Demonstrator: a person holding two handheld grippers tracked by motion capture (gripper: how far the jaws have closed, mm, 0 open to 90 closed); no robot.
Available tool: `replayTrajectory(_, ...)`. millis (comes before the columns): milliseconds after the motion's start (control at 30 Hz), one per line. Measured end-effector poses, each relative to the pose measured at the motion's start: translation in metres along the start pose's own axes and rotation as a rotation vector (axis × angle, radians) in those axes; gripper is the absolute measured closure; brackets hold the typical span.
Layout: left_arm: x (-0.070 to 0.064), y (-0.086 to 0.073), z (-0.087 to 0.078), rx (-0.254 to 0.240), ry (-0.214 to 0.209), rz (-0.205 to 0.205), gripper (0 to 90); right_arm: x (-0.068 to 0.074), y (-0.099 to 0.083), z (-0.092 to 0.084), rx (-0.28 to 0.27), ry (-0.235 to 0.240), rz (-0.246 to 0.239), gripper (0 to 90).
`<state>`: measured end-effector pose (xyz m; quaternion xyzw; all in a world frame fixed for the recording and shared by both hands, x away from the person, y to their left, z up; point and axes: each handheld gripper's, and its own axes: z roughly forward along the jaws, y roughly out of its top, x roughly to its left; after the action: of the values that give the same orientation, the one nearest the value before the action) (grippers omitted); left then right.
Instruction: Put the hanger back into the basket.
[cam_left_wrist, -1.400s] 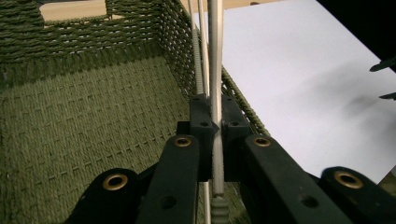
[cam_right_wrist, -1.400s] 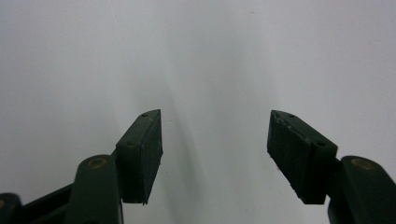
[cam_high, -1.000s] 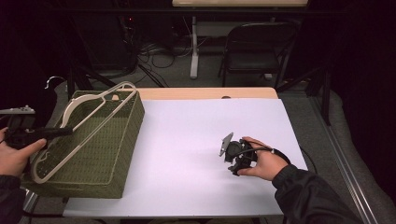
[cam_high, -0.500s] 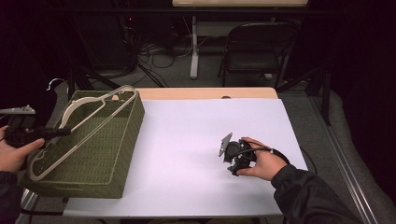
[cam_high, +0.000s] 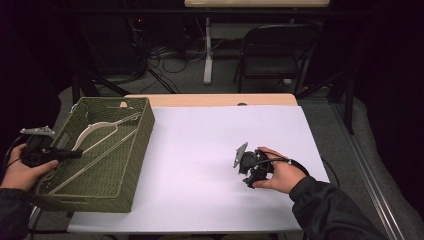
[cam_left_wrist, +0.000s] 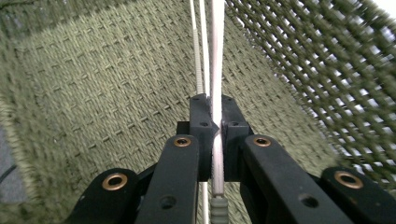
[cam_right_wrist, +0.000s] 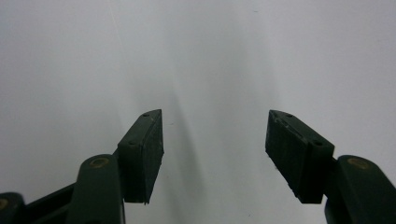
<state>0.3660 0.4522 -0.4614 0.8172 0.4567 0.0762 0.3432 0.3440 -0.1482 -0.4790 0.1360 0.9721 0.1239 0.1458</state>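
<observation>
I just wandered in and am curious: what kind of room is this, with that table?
Probably a lab or workshop set up for recording, not a home: a white-topped table in a dark room, loose cables on the floor behind it, a folding chair, and a person working hand-held grippers.

You had a cream-coloured clothes hanger lying slantwise inside the olive-green woven basket, its curved shoulder toward the far left corner and its long thin bars running down toward the near left corner. In the left gripper view its pale bars ran straight away over the woven floor, two thinner rods just beside a thicker one. The basket was rectangular and open-topped, with a handle cut-out in its far wall, and it sat at the left edge of the table.
</observation>
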Motion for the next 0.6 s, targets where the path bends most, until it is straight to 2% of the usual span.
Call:
replayTrajectory(100,-0.001,-0.002,0.005,0.015,0.024,0.008,86.8,0.000,0.000,0.000,0.004,-0.002,-0.002,37.2)
replayTrajectory(133,-0.002,-0.001,0.006,0.032,0.022,0.012,86.6,0.000,0.001,0.001,0.005,-0.002,0.001,37.2)
replayTrajectory(167,-0.004,0.000,0.008,0.054,0.038,0.021,86.2,0.000,0.001,0.001,0.003,-0.001,0.000,37.2)
replayTrajectory(233,-0.007,0.002,0.009,0.041,0.048,0.046,78.0,0.001,0.001,0.000,0.000,-0.001,-0.002,37.2)
replayTrajectory(400,-0.008,0.003,0.005,0.016,0.042,0.032,69.9,0.002,0.001,-0.001,0.001,-0.003,-0.008,37.3)
replayTrajectory(500,-0.009,0.002,0.003,0.012,0.057,0.026,65.4,0.002,0.000,-0.002,0.009,-0.003,-0.002,37.3)
replayTrajectory(567,-0.009,0.002,0.000,0.001,0.083,0.021,60.3,0.001,-0.001,-0.002,-0.003,-0.001,0.004,37.4)
replayTrajectory(600,-0.008,0.002,-0.001,0.001,0.103,0.008,56.8,0.000,-0.001,-0.002,-0.005,-0.004,-0.012,37.4)
